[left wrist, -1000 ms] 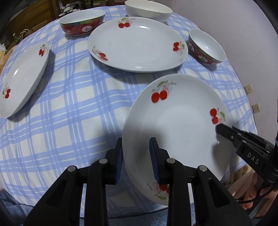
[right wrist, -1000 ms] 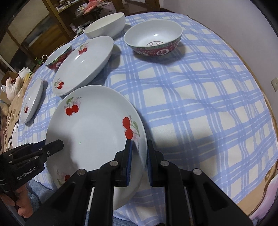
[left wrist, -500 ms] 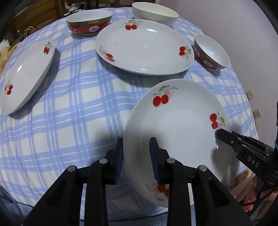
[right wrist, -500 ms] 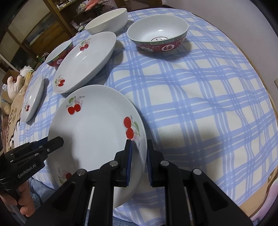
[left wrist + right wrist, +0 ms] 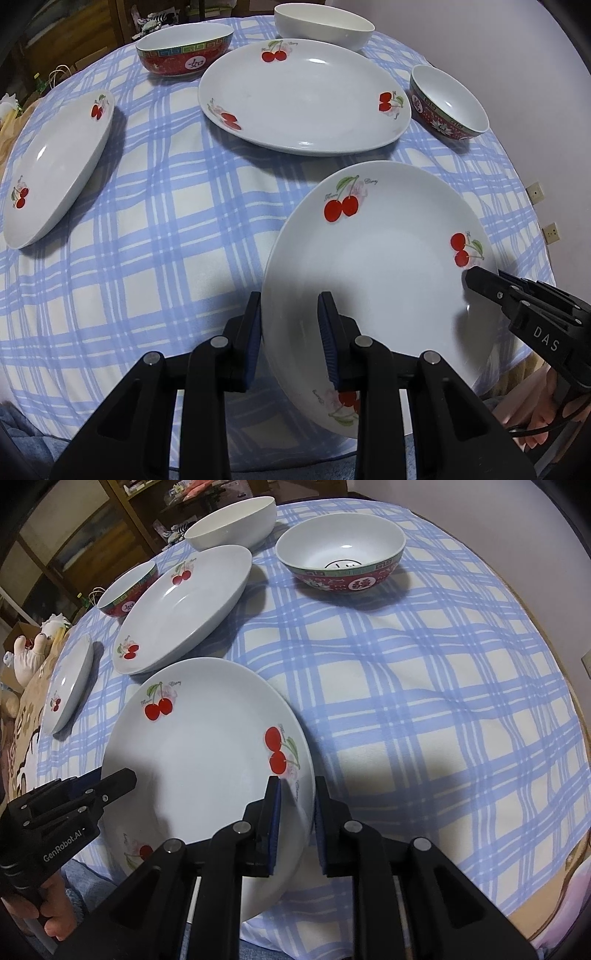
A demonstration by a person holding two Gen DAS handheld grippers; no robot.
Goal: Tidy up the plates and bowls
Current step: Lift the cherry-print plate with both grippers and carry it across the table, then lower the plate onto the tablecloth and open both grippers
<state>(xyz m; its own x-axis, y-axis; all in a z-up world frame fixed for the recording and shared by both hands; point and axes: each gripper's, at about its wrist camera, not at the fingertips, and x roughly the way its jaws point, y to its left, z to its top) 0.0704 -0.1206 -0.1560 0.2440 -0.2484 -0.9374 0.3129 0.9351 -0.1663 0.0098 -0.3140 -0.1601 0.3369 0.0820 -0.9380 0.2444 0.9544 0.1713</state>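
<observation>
Both grippers hold one white cherry plate, also in the right wrist view, lifted above the near table edge. My left gripper is shut on its left rim and shows in the right wrist view. My right gripper is shut on its right rim and shows in the left wrist view. A larger cherry plate lies just beyond. A smaller cherry plate lies at the left.
A red patterned bowl and a plain white bowl stand at the far side. A second red patterned bowl stands at the right, also in the right wrist view. A blue checked tablecloth covers the round table.
The held plate and both grippers have risen and moved forward toward the large cherry plate. The grip on both rims is unchanged.
</observation>
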